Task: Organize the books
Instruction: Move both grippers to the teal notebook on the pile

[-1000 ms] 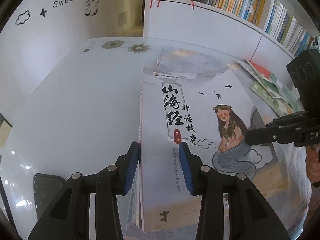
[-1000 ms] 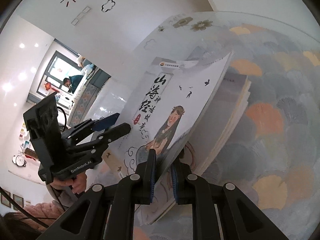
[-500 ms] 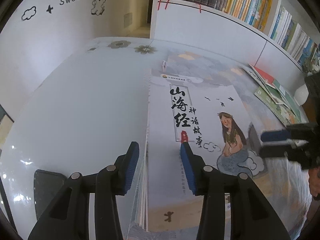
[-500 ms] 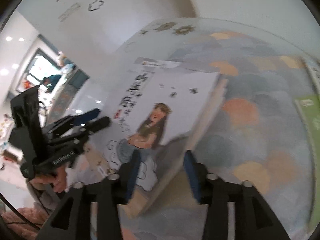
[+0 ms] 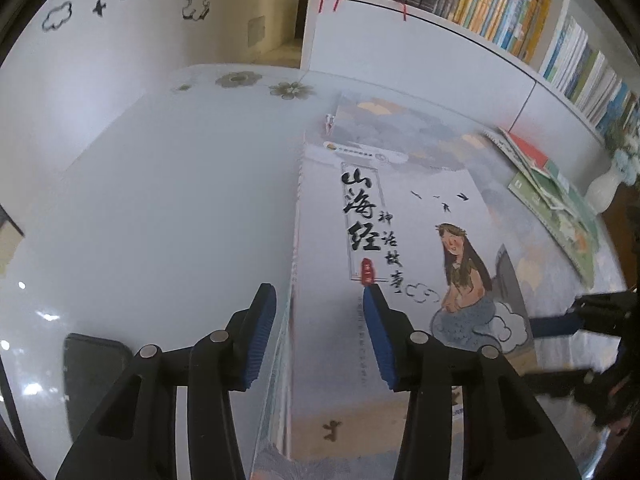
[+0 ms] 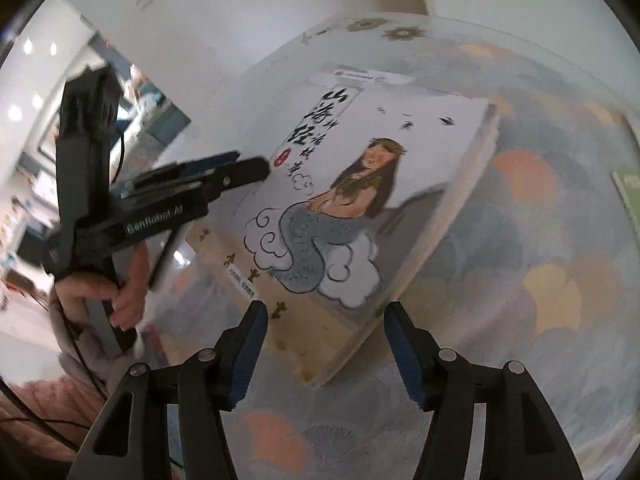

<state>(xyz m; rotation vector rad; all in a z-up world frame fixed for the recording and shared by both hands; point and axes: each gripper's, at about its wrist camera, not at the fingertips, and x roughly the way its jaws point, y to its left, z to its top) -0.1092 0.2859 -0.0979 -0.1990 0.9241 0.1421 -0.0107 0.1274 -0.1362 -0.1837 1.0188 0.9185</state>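
Observation:
A white book (image 5: 416, 240) with a mermaid drawing and black characters lies flat on top of a stack on the patterned mat (image 6: 520, 240). My left gripper (image 5: 320, 336) straddles the stack's left edge, one pad beside the spine and one over the cover. Its jaws are opening and do not press on the book. From the right wrist view the left gripper (image 6: 248, 162) hovers over the cover's left side. My right gripper (image 6: 326, 354) stands just before the book's (image 6: 360, 184) near corner. Its jaws are opening, with nothing gripped between them. It shows blurred at the left view's edge (image 5: 560, 316).
Shelves (image 5: 480, 8) packed with books run along the back right. Several thin green booklets (image 5: 556, 204) and a white vase (image 5: 604, 192) lie at the right. A dark flat object (image 5: 92, 380) rests on the white table (image 5: 160, 220) at the left. A hand (image 6: 120, 296) holds the left gripper.
The right gripper opened and let go of the top book's cover, which dropped flat onto the stack; the gripper drew back. The left jaws widened a little.

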